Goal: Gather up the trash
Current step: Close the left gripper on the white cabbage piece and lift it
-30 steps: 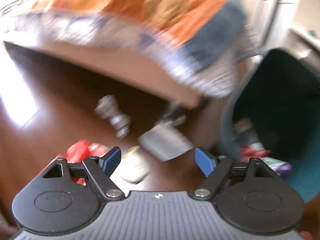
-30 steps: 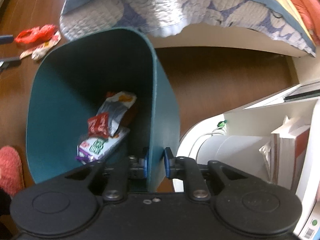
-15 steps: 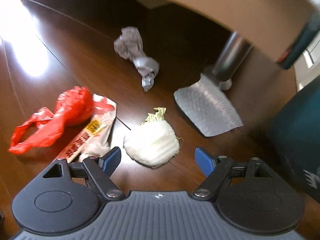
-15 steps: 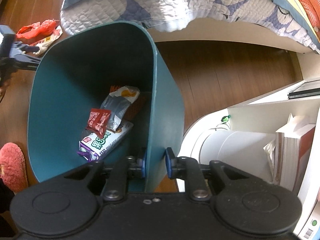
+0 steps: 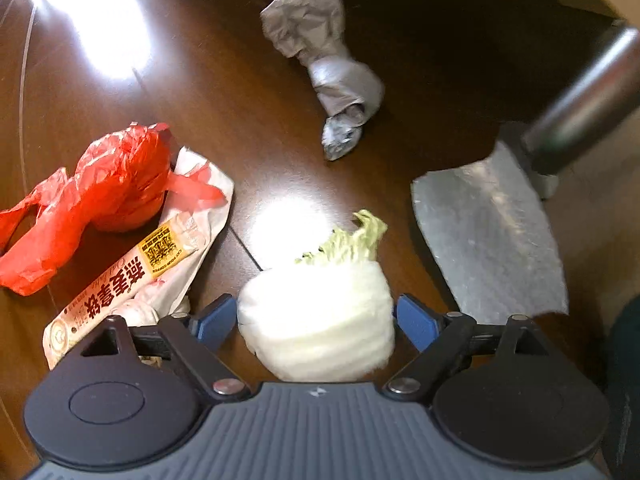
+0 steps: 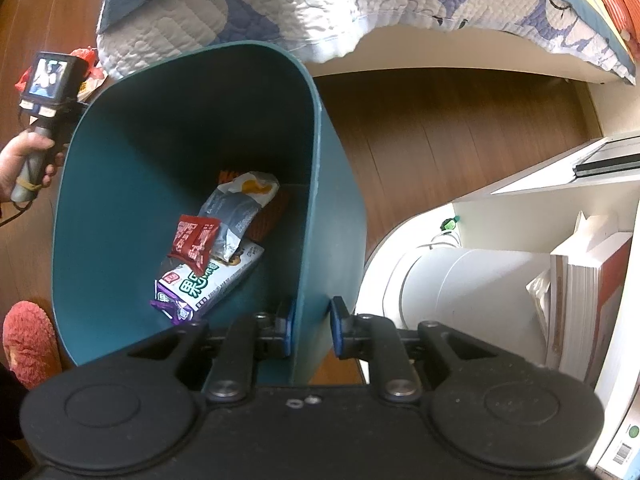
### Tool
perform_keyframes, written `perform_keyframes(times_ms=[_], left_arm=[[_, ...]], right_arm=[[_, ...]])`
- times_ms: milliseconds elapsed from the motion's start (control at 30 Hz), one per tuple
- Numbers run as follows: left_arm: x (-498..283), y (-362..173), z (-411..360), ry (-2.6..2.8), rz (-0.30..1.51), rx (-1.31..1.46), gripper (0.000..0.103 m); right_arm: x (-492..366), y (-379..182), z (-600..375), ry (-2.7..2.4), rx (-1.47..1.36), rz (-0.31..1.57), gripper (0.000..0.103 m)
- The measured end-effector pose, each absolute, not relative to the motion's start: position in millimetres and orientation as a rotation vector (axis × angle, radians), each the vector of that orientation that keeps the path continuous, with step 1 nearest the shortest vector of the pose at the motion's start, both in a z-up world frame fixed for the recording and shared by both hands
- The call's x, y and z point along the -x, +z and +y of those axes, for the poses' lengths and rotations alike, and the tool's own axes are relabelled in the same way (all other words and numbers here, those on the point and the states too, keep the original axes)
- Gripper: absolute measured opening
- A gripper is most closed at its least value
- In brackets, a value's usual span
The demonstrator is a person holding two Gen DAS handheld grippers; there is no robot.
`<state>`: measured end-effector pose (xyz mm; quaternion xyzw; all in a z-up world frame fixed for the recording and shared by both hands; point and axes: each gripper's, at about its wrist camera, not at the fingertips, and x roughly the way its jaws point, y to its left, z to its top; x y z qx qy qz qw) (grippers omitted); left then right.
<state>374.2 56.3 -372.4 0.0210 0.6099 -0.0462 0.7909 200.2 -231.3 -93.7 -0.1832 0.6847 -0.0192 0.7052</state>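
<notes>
Trash lies scattered on a dark wooden floor (image 5: 248,92): a cabbage chunk (image 5: 320,316), a red plastic bag (image 5: 100,188), a printed wrapper (image 5: 152,256), crumpled grey paper (image 5: 320,48) and a silver foil sheet (image 5: 488,236). The left gripper (image 5: 314,320) is spread wide, its blue pads flanking the cabbage chunk without squeezing it. The right gripper (image 6: 312,330) is clenched on the rim of a teal bin (image 6: 120,200), which holds snack wrappers (image 6: 212,256).

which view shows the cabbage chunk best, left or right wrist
The left wrist view. The cabbage chunk lies on the wooden floor between the open fingers of the left gripper, pale cut body and green leafy tip both visible. The right wrist view shows none of it, only the right gripper clamped on the teal bin.
</notes>
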Motion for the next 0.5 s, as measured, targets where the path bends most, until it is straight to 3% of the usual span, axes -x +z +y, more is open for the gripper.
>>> perform_keyframes(times_ms=[267, 500], left_arm=[[-378, -376, 41, -0.005, 1.334, -0.06, 0.092], [-371, -372, 48, -0.022, 1.314, -0.056, 0.079]], right_arm=[[-201, -92, -232, -0.038, 0.408, 1.507, 0.017], [-191, -90, -231, -0.042, 0.418, 1.478, 0.016]])
